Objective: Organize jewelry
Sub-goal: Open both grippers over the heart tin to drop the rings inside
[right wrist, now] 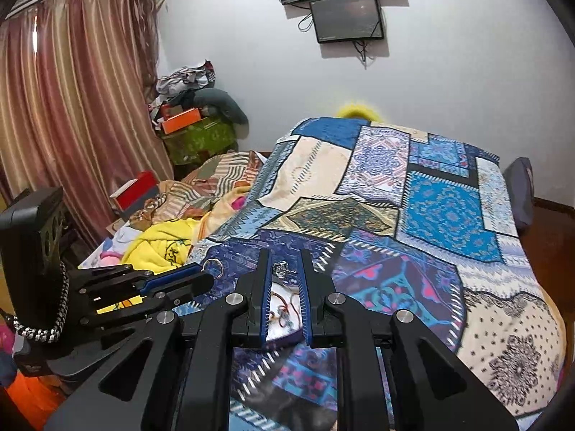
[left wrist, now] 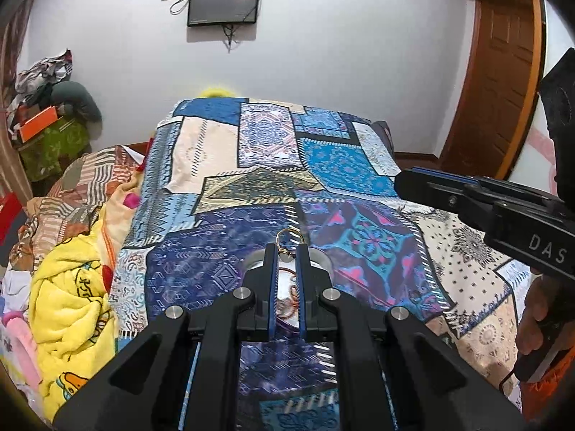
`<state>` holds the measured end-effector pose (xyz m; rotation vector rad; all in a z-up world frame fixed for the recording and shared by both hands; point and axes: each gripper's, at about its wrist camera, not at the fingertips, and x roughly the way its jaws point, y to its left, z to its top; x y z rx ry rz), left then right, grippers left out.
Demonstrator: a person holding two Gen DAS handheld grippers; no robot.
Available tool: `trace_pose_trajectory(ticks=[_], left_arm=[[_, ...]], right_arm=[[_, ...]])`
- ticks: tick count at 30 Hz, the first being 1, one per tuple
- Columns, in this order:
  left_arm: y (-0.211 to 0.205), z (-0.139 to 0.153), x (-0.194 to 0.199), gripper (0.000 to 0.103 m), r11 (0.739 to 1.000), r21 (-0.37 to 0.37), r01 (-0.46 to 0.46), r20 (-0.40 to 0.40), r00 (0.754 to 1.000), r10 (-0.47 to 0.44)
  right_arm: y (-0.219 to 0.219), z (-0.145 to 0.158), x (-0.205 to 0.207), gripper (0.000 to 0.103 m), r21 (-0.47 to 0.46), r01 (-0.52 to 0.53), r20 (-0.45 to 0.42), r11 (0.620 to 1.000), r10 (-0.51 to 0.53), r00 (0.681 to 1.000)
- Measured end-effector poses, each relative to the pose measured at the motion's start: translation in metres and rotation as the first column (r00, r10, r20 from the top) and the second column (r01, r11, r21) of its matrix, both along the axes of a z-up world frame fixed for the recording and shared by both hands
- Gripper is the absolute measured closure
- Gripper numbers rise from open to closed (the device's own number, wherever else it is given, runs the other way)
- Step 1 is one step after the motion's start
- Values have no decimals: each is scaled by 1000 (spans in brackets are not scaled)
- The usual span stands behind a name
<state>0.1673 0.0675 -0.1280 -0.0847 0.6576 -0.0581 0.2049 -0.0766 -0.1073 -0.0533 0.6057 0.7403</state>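
Observation:
My left gripper point(left wrist: 286, 251) is shut on a gold ring point(left wrist: 287, 240) and holds it above a small white dish point(left wrist: 285, 287) with jewelry on the patchwork bedspread point(left wrist: 251, 151). In the right wrist view the left gripper point(right wrist: 206, 274) shows at left with the ring point(right wrist: 212, 267) at its tips. My right gripper point(right wrist: 284, 262) is shut on a silver ring point(right wrist: 281, 269) just above the same dish point(right wrist: 284, 310), which holds a reddish cord piece. In the left wrist view the right gripper point(left wrist: 406, 179) reaches in from the right.
A yellow blanket point(left wrist: 72, 294) and heaped clothes lie to the left of the bedspread. Boxes and bags are piled in the far left corner point(right wrist: 194, 122). Curtains point(right wrist: 72, 107) hang at left, a wooden door point(left wrist: 503, 89) stands at right, screens point(left wrist: 222, 0) on the wall.

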Motion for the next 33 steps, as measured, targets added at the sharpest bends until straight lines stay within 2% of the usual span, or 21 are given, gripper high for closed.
trace_pose_trajectory(ticks=[11, 21, 33], left_arm=[[14, -28, 21, 95, 1000, -20, -21, -47, 999, 20], [17, -58, 41, 95, 999, -36, 0, -101, 995, -3], [21, -72, 50, 96, 998, -62, 24, -123, 992, -31]], right_arm=[[27, -29, 24, 91, -33, -35, -75, 999, 32, 997], [47, -59, 38, 90, -79, -59, -147, 995, 47, 988], [58, -74, 44, 90, -115, -72, -174, 991, 51, 983]])
